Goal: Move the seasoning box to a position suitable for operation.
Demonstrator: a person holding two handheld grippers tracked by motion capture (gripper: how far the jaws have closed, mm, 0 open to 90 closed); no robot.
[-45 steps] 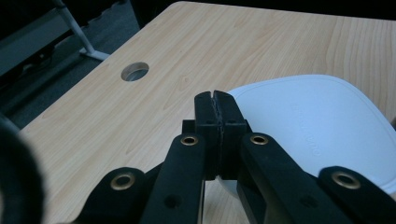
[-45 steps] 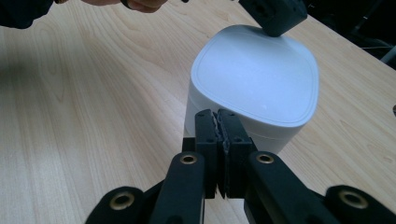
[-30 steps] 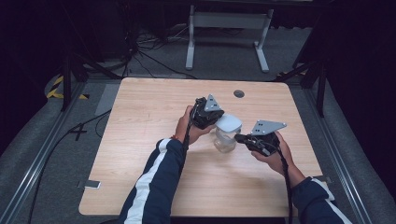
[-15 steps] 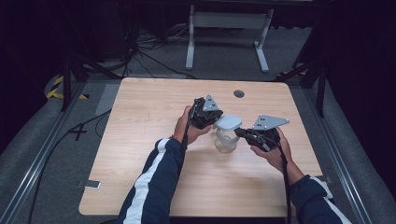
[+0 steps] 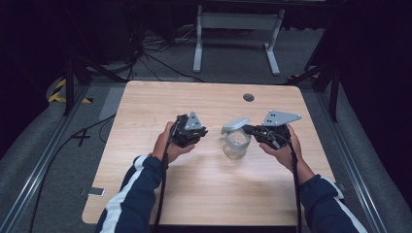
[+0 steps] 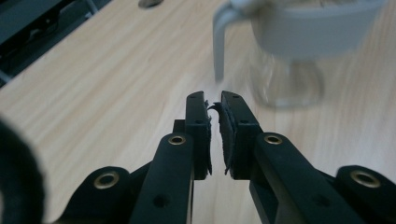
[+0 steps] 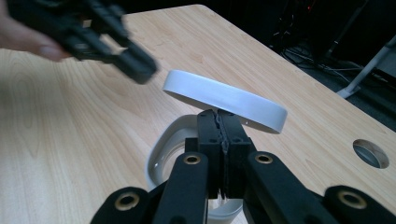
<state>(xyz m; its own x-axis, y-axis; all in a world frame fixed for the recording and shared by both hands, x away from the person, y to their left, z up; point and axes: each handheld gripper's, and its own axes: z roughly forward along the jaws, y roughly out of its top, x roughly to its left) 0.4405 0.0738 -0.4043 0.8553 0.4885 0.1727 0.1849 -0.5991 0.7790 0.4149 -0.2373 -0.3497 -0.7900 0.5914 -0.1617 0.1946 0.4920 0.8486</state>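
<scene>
A clear glass jar [image 5: 236, 146] with a pale grey rim [image 7: 159, 161] stands on the wooden table [image 5: 194, 194] right of centre. Its pale grey lid [image 5: 235, 125] hangs tilted just above the mouth. My right gripper [image 5: 250, 129] is shut on the lid's [image 7: 224, 99] near edge. My left gripper [image 5: 203, 132] sits a short way left of the jar, apart from it, jaws nearly together with nothing between them [image 6: 214, 100]. The jar [image 6: 289, 79] looks blurred ahead of those jaws. The left gripper [image 7: 109, 44] also shows blurred beyond the lid.
A round cable hole [image 5: 248, 97] lies in the table's far right part. A white metal stand [image 5: 235, 29] and cables sit on the floor behind the table. A small flat item [image 5: 95, 191] lies on the floor by the near left corner.
The lid has come off the jar's mouth and now hangs tilted in my right gripper. My left gripper has pulled away from the jar to the left.
</scene>
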